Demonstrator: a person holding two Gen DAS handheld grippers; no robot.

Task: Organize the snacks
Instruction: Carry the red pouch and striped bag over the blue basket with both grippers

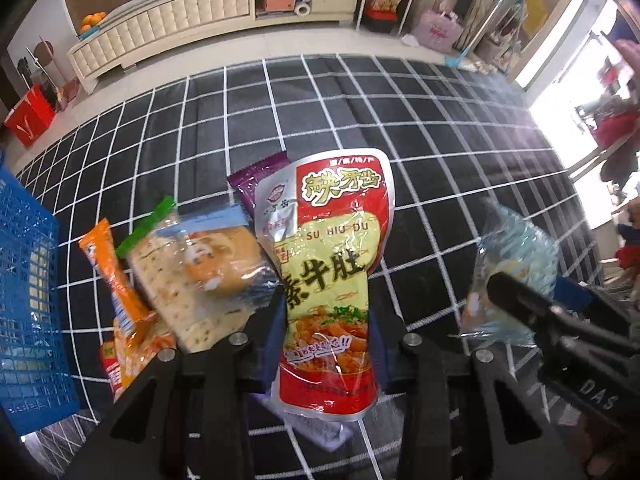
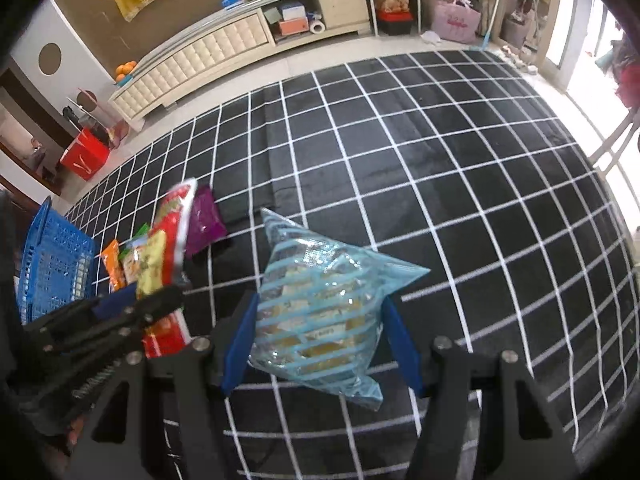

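Both grippers are loaded above a checked rug: the left gripper (image 1: 326, 320) is clamped on a red-and-yellow pouch (image 1: 332, 264), the right gripper (image 2: 320, 328) on a blue-striped bag (image 2: 320, 308) — each snack pinched between the blue pads and held clear of the rug. The step in hand looks like the carry, with the pick-up done. The next move, by this reading, calls for swinging both loads left to the blue basket (image 1: 28, 300) at the rug's edge and parting the jaws only once each pack is over its rim. The pouch runs lengthwise straight out from the jaws, top seal pointing away from the camera; the bag sits puffed and skewed, one corner jutting right. Loose packs — orange (image 1: 116, 280), crackers (image 1: 188, 288), purple (image 2: 204, 220) — lie by the basket, unsorted
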